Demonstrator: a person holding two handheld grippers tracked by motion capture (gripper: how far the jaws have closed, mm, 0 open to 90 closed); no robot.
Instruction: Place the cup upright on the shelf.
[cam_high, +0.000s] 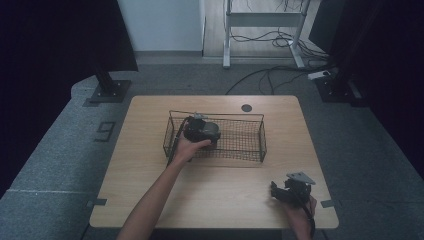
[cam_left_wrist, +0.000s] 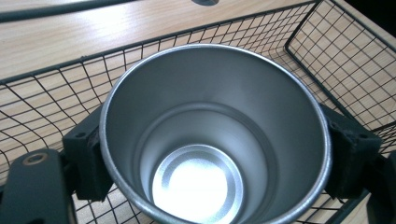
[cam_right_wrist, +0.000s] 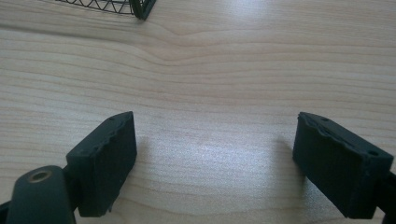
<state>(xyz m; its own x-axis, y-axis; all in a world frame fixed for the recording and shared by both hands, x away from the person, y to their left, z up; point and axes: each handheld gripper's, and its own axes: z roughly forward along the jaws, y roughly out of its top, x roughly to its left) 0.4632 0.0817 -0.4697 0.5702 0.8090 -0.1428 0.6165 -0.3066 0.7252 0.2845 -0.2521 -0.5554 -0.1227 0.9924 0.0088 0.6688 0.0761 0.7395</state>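
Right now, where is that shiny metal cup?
The metal cup sits between the left gripper's jaws, inside the wire basket at mid-table, toward the basket's left end in the high view.

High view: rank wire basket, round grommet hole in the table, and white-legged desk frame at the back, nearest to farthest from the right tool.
From the right tool, at the table's near right corner:
1. Wire basket, mid-table, up and left of it.
2. Round grommet hole, at the table's far edge, behind the basket.
3. White-legged desk frame, on the floor beyond the table.
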